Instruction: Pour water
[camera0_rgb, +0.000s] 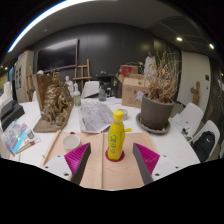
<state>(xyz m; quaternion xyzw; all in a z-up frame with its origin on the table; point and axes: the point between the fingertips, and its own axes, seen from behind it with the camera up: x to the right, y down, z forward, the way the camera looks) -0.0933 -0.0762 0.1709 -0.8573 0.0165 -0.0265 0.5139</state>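
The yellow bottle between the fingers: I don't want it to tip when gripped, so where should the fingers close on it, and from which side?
Grip the yellow bottle on its wide body, below the narrower neck and white cap. It stands upright on the wooden board, so come straight ahead and level; the open gripper already has a finger at each side, probably needing only a short advance.

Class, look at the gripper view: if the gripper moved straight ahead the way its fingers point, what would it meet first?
Most likely the yellow bottle, standing upright on the wooden board between the open gripper fingers, just ahead. Depth is hard to judge, but nothing nearer shows.
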